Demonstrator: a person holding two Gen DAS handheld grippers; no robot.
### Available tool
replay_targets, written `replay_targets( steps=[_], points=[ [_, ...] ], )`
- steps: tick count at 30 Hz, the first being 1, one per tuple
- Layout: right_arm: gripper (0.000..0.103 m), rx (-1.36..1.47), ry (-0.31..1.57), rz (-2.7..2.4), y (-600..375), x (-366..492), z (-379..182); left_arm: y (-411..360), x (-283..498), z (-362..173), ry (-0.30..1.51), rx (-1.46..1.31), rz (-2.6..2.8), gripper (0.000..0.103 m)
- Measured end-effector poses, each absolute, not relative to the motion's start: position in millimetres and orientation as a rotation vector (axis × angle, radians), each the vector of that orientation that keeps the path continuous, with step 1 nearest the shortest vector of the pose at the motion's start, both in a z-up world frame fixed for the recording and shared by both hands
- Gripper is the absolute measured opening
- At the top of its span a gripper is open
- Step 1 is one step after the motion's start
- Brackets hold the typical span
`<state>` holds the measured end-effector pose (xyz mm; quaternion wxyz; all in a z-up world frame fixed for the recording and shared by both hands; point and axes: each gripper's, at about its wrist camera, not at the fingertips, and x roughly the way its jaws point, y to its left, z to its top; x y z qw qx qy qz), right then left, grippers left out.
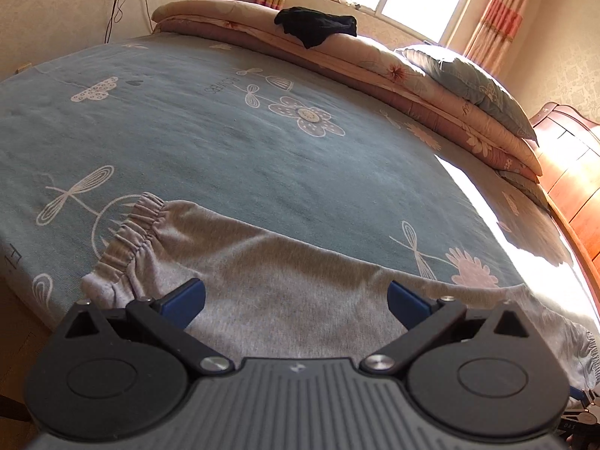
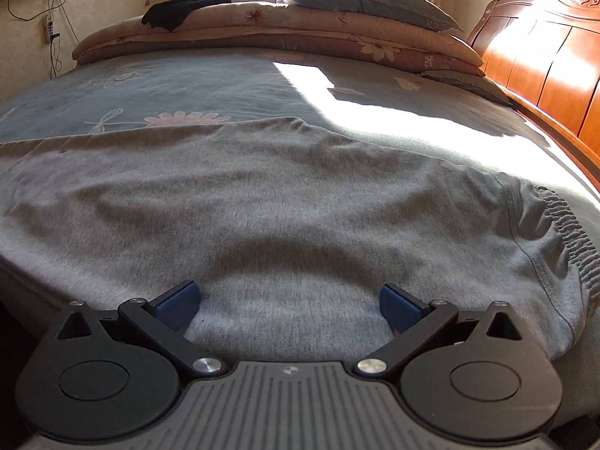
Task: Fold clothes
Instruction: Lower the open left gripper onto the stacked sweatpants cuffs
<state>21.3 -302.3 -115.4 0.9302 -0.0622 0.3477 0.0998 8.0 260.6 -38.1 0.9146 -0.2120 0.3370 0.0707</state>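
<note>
Tools: left tool [image 1: 296, 302] and right tool [image 2: 288, 305] both low over the near edge of the bed, blue pads spread wide, nothing between them on either side.
Left tool outlook: grey cloth fills the gap between its pads; one elastic cuff [image 1: 131, 236] lies ahead and to the left, bunched and gathered.
Right tool outlook: the broad part of the grey trousers [image 2: 285, 202] lies straight ahead, with the gathered waistband [image 2: 573, 232] off to the right, near the sunlit strip.
Long axis: the garment runs side to side across both tools, cuff end at the left, waistband end at the right, along the bed's near edge.
Nearer hand: left for the cuff, right for the waistband, by my reading.
Garment position: flat on the blue flowered bedsheet [image 1: 232, 150], a few soft ripples, near edge hanging just under the tools.
Next move, as I judge it: each tool closes on cloth at its own end, then the ends are carried toward each other.
Background: folded quilts [image 2: 285, 33] at the far side, well apart.
</note>
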Motion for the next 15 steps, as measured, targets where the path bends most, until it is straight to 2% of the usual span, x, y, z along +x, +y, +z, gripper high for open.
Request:
replay_targets(
  steps=[9, 15],
  points=[
    [0.103, -0.118, 0.723, 0.205, -304, 21, -117, 322, -12, -70, 0.609, -0.717, 0.246, 0.102],
    [0.103, -0.131, 0.718, 0.195, -301, 19, -117, 334, -19, -82, 0.608, -0.773, 0.267, 0.102]
  ],
)
